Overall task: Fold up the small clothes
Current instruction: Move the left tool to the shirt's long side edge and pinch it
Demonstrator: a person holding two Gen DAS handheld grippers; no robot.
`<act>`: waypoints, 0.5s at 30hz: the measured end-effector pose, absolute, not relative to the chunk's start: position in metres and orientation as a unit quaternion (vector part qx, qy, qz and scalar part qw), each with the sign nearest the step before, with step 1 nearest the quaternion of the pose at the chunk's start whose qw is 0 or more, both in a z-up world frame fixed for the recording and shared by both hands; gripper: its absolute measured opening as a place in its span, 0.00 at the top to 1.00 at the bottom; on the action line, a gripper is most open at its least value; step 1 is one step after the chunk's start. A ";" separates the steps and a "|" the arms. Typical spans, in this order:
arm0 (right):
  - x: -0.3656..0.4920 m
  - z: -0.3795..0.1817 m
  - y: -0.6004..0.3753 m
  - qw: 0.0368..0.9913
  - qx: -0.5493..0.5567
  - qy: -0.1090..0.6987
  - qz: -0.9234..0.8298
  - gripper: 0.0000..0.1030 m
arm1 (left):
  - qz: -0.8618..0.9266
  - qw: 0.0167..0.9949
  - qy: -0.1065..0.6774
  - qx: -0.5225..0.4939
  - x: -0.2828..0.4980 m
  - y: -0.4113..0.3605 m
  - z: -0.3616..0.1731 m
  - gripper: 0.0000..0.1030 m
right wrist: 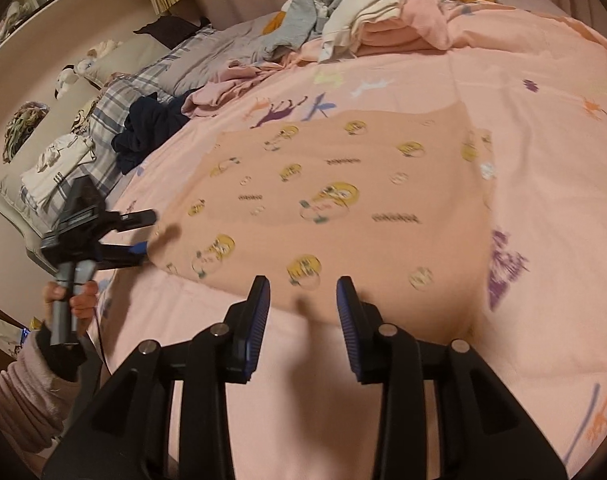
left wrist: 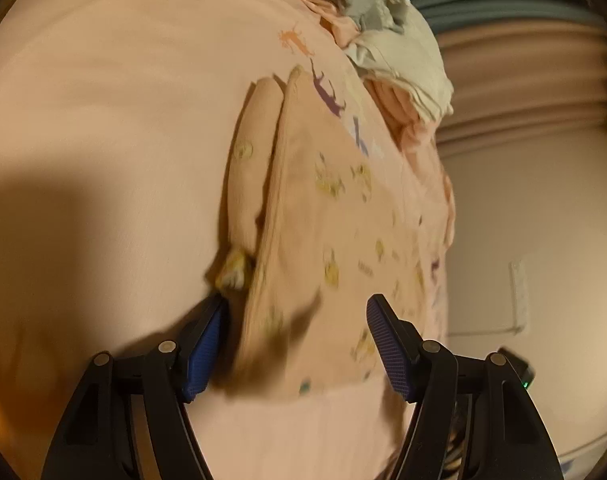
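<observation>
Right wrist view: a small peach garment (right wrist: 335, 196) printed with yellow cartoon figures lies spread flat across the middle of the frame, on a pink bedsheet (right wrist: 543, 240) dotted with purple and orange animal shapes. The right gripper (right wrist: 303, 320) sits at the lower centre, its blue-padded fingers standing apart with nothing between them, tips just at the garment's near edge. At the left of the frame the left gripper (right wrist: 143, 232) reaches in toward the garment's left corner, held by a hand (right wrist: 69, 300) in a pink sleeve; its two fingers are spread, one above the cloth edge and one below, and I cannot tell whether they touch the fabric. Along the top of the frame sits a heap of clothes (right wrist: 383, 16) in white, pink and grey, with a mustard-coloured piece to the right. A dark navy garment (right wrist: 151, 128) lies crumpled at the upper left, beside a plaid blanket (right wrist: 115, 120).

In the left wrist view the same garment (left wrist: 335, 216) runs up the centre of the frame, blurred, its left edge showing several stacked layers of cloth. The left gripper (left wrist: 295, 344) at the bottom is wide open, the garment's lower end lying between the fingers without being pinched. The clothes heap (left wrist: 383, 20) sits at the top right.
</observation>
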State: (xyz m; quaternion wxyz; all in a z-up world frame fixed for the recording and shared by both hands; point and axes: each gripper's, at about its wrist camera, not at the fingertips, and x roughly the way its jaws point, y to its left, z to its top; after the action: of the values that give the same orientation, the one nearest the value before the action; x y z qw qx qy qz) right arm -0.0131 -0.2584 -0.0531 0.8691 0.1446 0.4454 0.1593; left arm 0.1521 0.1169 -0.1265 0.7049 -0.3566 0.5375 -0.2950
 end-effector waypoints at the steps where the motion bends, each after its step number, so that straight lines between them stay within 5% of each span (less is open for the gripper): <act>1: -0.009 -0.053 -0.258 0.869 0.146 0.445 0.161 0.65 | -0.306 0.699 0.535 -0.363 0.160 0.114 -0.127 0.33; 13: 0.084 -0.068 -0.236 0.861 0.155 0.461 0.151 0.66 | -0.307 0.710 0.550 -0.314 0.210 0.070 -0.117 0.33; 15: 0.105 -0.068 -0.229 0.862 0.147 0.462 0.144 0.68 | -0.296 0.726 0.549 -0.288 0.209 0.066 -0.114 0.46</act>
State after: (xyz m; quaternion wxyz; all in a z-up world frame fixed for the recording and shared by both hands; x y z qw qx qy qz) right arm 0.1052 -0.2290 -0.0681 0.8625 0.1471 0.4624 0.1438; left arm 0.2089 0.0662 -0.1136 0.7264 -0.2884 0.5491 -0.2960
